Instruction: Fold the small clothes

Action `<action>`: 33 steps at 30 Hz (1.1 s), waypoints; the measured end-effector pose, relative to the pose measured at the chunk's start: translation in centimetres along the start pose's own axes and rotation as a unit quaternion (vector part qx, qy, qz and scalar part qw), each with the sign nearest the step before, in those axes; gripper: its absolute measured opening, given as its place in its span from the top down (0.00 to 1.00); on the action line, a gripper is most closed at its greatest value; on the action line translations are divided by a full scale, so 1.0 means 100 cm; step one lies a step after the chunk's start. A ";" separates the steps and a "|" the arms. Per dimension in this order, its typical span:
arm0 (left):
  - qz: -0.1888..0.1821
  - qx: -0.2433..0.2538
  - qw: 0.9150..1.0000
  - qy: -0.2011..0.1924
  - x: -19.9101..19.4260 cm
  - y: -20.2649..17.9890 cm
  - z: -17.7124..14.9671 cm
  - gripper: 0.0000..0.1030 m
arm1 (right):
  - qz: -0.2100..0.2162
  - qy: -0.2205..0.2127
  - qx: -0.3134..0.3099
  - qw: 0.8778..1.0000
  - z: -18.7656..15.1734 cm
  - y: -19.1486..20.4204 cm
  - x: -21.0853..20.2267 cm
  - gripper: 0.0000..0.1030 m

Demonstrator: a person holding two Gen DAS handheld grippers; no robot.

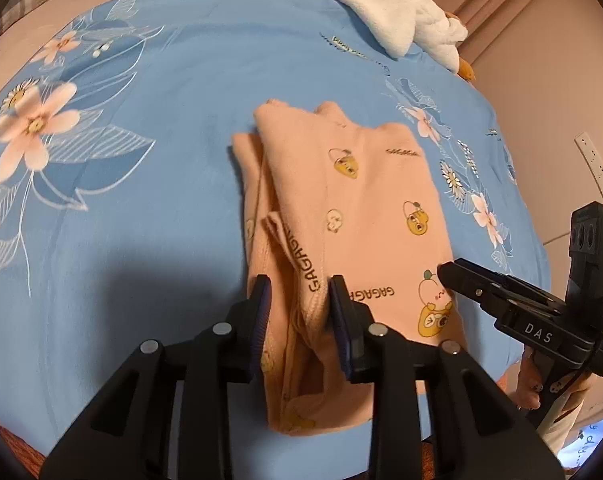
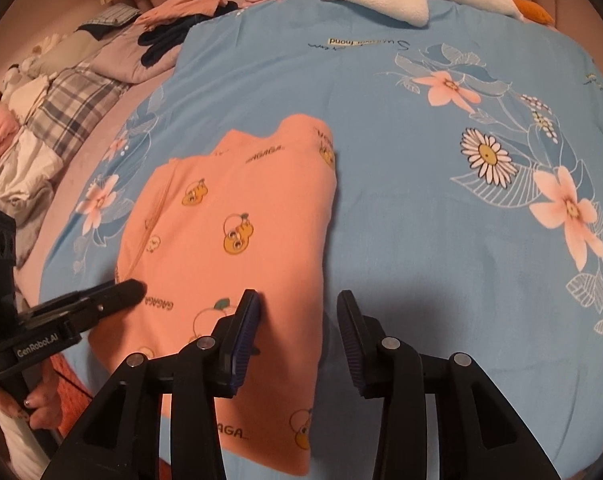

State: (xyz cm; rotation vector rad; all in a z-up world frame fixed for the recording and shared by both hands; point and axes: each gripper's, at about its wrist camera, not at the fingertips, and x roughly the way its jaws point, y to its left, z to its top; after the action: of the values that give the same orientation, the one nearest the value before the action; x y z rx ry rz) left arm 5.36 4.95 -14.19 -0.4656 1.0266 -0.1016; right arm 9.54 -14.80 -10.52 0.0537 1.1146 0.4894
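Note:
A small pink garment (image 1: pixel 353 216) with yellow cartoon prints lies partly folded on the blue flowered bedsheet (image 1: pixel 161 128). My left gripper (image 1: pixel 301 292) is open, its jaws on either side of a raised fold at the garment's near left edge. My right gripper (image 2: pixel 297 304) is open over the garment's (image 2: pixel 237 232) near right edge, its left finger (image 2: pixel 245 320) on the cloth. The right gripper also shows in the left wrist view (image 1: pixel 453 276). The left gripper shows in the right wrist view (image 2: pixel 129 292).
A white plush toy (image 1: pixel 401 12) lies at the far edge of the sheet (image 2: pixel 421 200). Piled clothes and plaid bedding (image 2: pixel 61 92) lie to the far left. A pink wall (image 1: pixel 541 92) rises to the right of the bed.

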 end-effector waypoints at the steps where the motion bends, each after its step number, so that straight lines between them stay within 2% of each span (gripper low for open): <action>1: 0.007 -0.001 1.000 0.002 -0.001 0.001 -0.001 0.58 | 0.000 0.003 0.003 1.000 -0.001 -0.001 0.001 0.60; 3: 0.025 -0.005 1.000 -0.001 -0.007 0.003 0.001 0.47 | -0.003 0.004 0.007 1.000 -0.002 -0.001 0.000 0.56; 5: 0.012 -0.005 1.000 -0.015 -0.017 0.006 0.004 0.43 | -0.008 -0.002 0.007 1.000 -0.001 -0.002 -0.006 0.49; 6: 0.005 -0.007 1.000 -0.021 -0.020 0.009 0.006 0.37 | -0.009 -0.009 0.008 1.000 -0.001 -0.004 -0.009 0.46; 7: 0.000 -0.011 1.000 -0.027 -0.021 0.012 0.007 0.31 | -0.005 -0.015 0.012 1.000 0.000 -0.005 -0.011 0.38; 8: -0.004 -0.014 0.999 -0.028 -0.021 0.015 0.008 0.29 | 0.002 -0.020 0.018 1.000 0.001 -0.008 -0.013 0.30; 10: -0.018 -0.020 0.999 -0.020 -0.015 0.017 0.010 0.28 | 0.026 -0.020 0.033 0.999 0.002 -0.014 -0.009 0.28; 14: -0.060 -0.043 0.997 0.023 0.012 0.020 0.012 0.29 | 0.060 0.008 0.056 0.997 0.003 -0.018 0.013 0.28; 20: -0.086 -0.043 0.995 0.028 0.026 0.014 0.016 0.30 | 0.105 0.019 0.062 0.992 0.005 -0.010 0.032 0.28; 21: -0.094 -0.044 0.994 0.029 0.027 0.012 0.017 0.36 | 0.117 0.018 0.065 0.991 0.006 -0.008 0.034 0.28; 22: -0.096 -0.044 0.994 0.032 0.028 0.012 0.017 0.44 | 0.127 0.019 0.069 0.989 0.007 -0.007 0.037 0.29; 23: -0.094 -0.044 0.994 0.035 0.030 0.010 0.017 0.47 | 0.126 0.019 0.071 0.989 0.007 -0.006 0.039 0.31; 24: -0.092 -0.042 0.994 0.035 0.031 0.009 0.017 0.55 | 0.121 0.016 0.070 0.990 0.009 -0.004 0.040 0.34; 25: -0.096 -0.039 0.994 0.036 0.032 0.007 0.017 0.62 | 0.118 0.015 0.068 0.991 0.009 -0.002 0.041 0.41; 26: -0.096 -0.037 0.994 0.035 0.032 0.005 0.016 0.63 | 0.116 0.014 0.068 0.991 0.010 -0.002 0.041 0.50; 29: -0.087 -0.024 0.996 0.023 0.026 -0.007 0.016 0.69 | 0.109 0.008 0.063 0.992 0.011 0.001 0.034 0.67; 33: -0.102 0.000 0.995 0.007 0.009 -0.028 0.023 0.71 | 0.122 -0.012 0.055 0.991 0.016 0.004 0.014 0.73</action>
State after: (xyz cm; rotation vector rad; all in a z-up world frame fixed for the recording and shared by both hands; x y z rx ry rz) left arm 8.08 2.95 -12.75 -0.5692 0.9898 -0.2876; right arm 11.27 -13.55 -10.82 0.2946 1.1157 0.6425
